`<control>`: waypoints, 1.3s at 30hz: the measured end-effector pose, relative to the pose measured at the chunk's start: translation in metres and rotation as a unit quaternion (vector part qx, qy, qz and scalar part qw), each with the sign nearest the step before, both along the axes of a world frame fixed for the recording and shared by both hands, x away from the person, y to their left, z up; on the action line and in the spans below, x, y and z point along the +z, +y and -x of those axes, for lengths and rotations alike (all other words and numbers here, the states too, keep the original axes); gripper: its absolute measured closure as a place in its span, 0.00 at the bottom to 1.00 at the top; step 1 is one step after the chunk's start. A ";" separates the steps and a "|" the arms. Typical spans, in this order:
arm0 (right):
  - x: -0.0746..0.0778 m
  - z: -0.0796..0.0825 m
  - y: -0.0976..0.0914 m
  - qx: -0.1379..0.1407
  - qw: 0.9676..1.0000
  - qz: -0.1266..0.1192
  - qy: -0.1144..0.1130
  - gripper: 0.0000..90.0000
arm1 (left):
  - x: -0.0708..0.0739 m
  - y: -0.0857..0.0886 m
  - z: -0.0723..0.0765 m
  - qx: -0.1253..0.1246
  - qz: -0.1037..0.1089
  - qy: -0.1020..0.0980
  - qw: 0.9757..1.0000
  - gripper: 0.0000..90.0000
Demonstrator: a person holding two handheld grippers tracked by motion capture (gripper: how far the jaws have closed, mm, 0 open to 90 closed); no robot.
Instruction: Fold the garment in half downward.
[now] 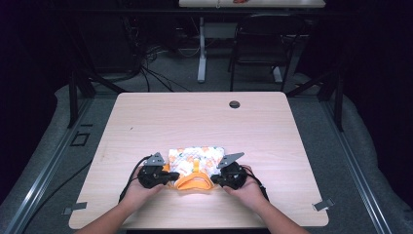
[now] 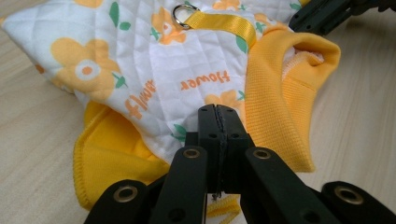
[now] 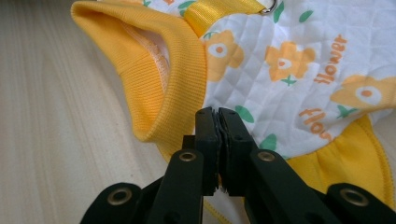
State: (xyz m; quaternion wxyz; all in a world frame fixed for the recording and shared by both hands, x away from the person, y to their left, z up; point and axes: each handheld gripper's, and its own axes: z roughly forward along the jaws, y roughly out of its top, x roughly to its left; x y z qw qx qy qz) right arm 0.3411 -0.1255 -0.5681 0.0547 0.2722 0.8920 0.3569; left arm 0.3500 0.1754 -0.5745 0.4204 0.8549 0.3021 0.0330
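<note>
Both forearms come in low toward the garment [image 1: 196, 163], one at each side of it. The left gripper [image 1: 168, 178] has its jaws pressed together on the garment's left edge, the right gripper [image 1: 217, 177] likewise on its right edge, hands level.

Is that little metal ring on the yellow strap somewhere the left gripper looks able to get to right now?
Probably yes. The metal ring lies exposed on top of the quilted garment, with nothing over it. But the left gripper appears shut on the garment's near edge, so it would likely have to let go first.
</note>
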 end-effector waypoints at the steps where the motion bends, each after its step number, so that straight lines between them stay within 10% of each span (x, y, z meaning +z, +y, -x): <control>1: 0.000 -0.001 0.001 -0.005 1.000 -0.003 0.002 0.96 | -0.001 0.000 -0.002 0.007 0.004 0.001 1.000 1.00; 21: -0.003 -0.026 0.002 -0.036 0.999 -0.009 -0.007 0.97 | -0.002 -0.001 -0.032 0.041 0.004 -0.012 0.999 1.00; 39: 0.011 -0.023 -0.003 -0.037 0.999 -0.019 -0.018 0.94 | 0.013 0.005 -0.025 0.046 0.017 -0.020 0.999 0.97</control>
